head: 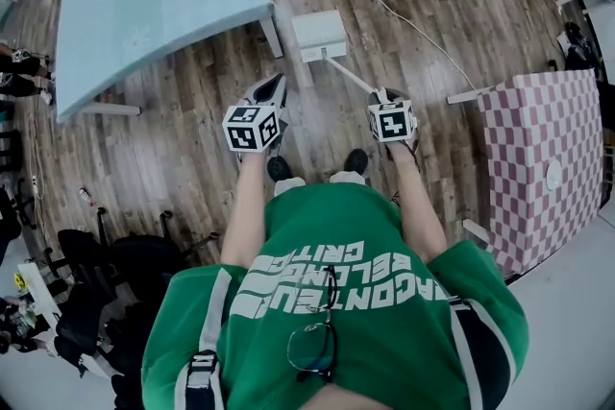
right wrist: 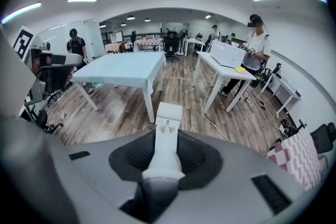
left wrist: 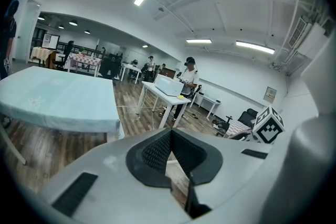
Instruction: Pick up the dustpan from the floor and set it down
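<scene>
- left gripper (left wrist: 169, 134): jaw tips meet, dark ribbed pads (left wrist: 155, 153) angled apart behind them, nothing held
- wood floor (left wrist: 128, 99) shows through the gap behind the tips
- light blue table (left wrist: 58, 99) left of the jaws
- white table (left wrist: 157, 94) beyond the tips, white box (left wrist: 169, 85) on it, person (left wrist: 189, 77) standing behind
- marker cube (left wrist: 268, 125) right of the jaws

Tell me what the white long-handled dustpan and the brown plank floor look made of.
White long-handled dustpan: probably plastic, matte; uniform white, moulded handle. Brown plank floor: wood or wood-look laminate, faint sheen; grain and plank seams show.
</scene>
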Demonstrator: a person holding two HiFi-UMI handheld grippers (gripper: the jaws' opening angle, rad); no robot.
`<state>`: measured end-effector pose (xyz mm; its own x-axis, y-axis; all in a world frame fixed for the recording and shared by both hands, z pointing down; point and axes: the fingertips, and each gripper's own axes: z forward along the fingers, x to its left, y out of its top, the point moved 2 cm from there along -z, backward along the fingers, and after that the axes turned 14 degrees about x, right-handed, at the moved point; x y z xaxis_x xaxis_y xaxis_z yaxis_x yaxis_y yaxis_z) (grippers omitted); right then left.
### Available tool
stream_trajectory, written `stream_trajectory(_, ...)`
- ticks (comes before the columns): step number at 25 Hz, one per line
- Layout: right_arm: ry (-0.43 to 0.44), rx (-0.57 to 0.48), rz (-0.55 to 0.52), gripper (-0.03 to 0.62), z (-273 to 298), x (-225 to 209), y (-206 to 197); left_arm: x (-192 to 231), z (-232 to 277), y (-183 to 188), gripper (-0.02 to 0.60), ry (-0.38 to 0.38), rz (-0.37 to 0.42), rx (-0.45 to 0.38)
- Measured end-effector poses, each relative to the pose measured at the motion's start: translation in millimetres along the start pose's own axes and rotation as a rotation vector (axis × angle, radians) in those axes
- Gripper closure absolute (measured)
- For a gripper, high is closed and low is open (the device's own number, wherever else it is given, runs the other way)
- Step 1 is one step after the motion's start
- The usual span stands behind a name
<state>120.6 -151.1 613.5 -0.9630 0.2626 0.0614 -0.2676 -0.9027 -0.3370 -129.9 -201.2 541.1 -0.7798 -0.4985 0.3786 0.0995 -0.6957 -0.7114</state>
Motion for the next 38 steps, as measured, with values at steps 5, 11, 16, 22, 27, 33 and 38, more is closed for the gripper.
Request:
stream_trajectory(5,-0.024,-0.089,0.01,0.479,-29,-13,20,-8,2,7,0.578,0.004,0.024,-0.011)
stream_trajectory(11,-0.052,-0.152,0.007,0.479,-52,-22,30,-14,0,13,0.578,0.02,0.044,-0.029)
stream_trajectory(16,-0.063,-0.172,0.014,0.479,-59,-27,33,-19,-1,11,0.578,0.018,0.053,-0.028)
stream_trajectory(22,-0.069,-0.172,0.02,0.479,-63,-30,31,-23,-5,9,0.578,0.024,0.058,-0.029)
stream_trajectory(27,-0.07,-0.166,0.021,0.477,-63,-30,27,-26,-7,5,0.578,0.032,0.083,-0.017)
stream_trajectory(33,-0.07,-0.164,0.018,0.477,-64,-29,25,-24,-10,2,0.578,0.023,0.042,-0.034)
stream_trajectory(38,-0.068,-0.152,0.018,0.477,-61,-28,21,-24,-11,-2,0.578,0.024,0.038,-0.028)
